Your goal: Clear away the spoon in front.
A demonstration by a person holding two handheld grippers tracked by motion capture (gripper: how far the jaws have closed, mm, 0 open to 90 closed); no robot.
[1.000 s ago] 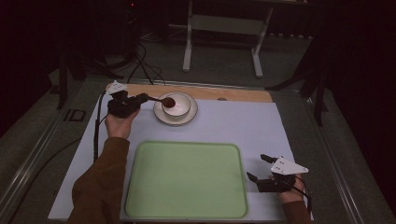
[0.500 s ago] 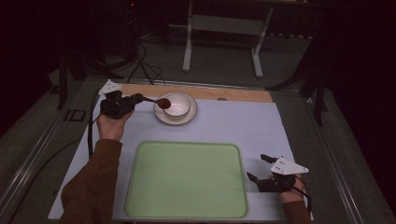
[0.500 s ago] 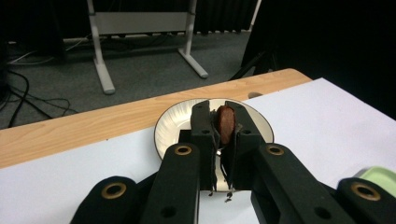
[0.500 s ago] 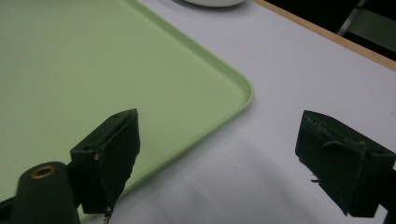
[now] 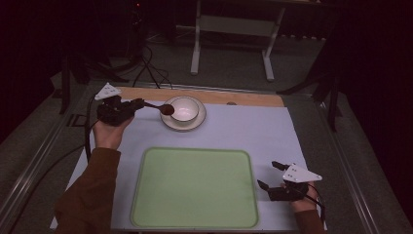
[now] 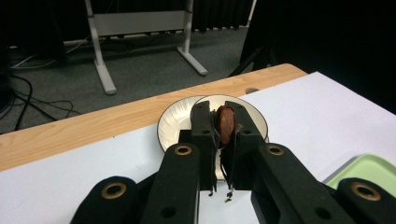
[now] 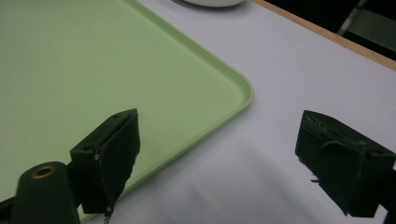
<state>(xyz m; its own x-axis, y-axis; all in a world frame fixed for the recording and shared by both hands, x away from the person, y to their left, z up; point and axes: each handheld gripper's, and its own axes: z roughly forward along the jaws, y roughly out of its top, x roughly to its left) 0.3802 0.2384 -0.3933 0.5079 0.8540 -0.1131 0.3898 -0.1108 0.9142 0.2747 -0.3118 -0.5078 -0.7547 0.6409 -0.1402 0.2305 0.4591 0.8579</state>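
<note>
- The left claw (image 5: 141,104) was at the far left of the bench (image 5: 243,97), clamped tight on a dark brown spoon (image 5: 163,107).
- The spoon stuck out of the claw toward the cup (image 5: 184,107), with its rounded bowl end over the left edge of the saucer (image 5: 168,122).
- In the left gripper view the spoon (image 6: 226,123) stood on edge between the two black jaws, pinched from both sides, with the saucer (image 6: 168,126) just beyond it.
- The white cup sat on the saucer at the far middle of the white mat (image 5: 253,131) covering the bench.
- A pale green tray (image 5: 195,187) lay on the mat at the near middle, well apart from the cup.
- The right claw (image 5: 269,175) sat low over the mat just beside the tray's right edge, jaws spread wide with nothing between them.
- In the right gripper view the left jaw hung over the tray (image 7: 140,70) near its rounded corner, and the right jaw over the bare mat (image 7: 280,84).
- A strip of wood showed along the bench's far edge, beyond the mat.
</note>
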